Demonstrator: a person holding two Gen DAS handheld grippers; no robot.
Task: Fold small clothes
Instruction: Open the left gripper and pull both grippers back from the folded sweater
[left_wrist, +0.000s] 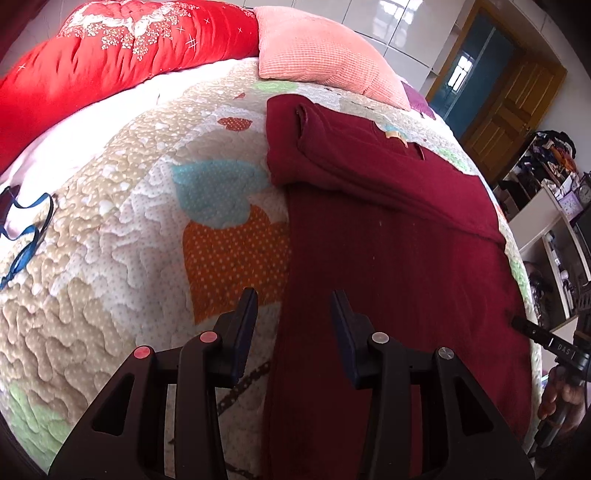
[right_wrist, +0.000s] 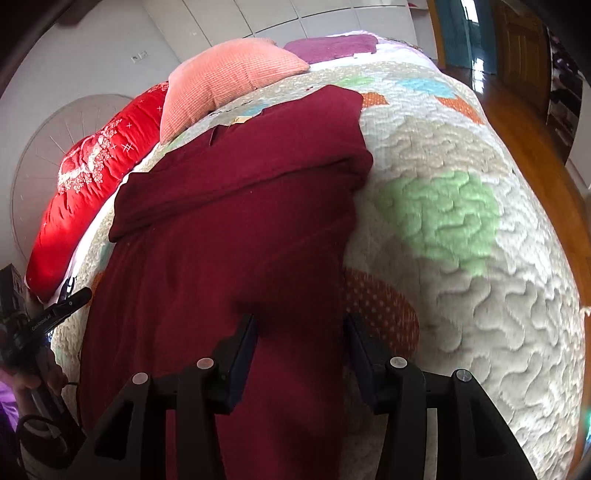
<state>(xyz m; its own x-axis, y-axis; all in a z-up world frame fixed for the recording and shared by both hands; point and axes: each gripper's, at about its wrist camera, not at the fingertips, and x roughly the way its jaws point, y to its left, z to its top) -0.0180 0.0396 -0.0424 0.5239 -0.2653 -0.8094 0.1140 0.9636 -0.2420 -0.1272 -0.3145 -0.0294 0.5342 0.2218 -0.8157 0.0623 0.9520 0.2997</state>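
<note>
A dark red garment (left_wrist: 399, 258) lies flat on the quilted bed, its sleeves folded across the upper part; it also shows in the right wrist view (right_wrist: 229, 236). My left gripper (left_wrist: 293, 295) is open and empty, hovering over the garment's left edge near its lower end. My right gripper (right_wrist: 301, 319) is open and empty, over the garment's right edge near its lower end. The right gripper's tip shows at the far right of the left wrist view (left_wrist: 543, 336), and the left gripper's tip at the far left of the right wrist view (right_wrist: 62, 306).
The bed has a patchwork quilt (left_wrist: 129, 240). A red duvet (left_wrist: 92, 62) and a pink pillow (left_wrist: 325, 55) lie at the head. A blue strap (left_wrist: 26, 236) lies at the left. Shelves (left_wrist: 554, 221) and a wooden door (left_wrist: 509, 103) stand beyond.
</note>
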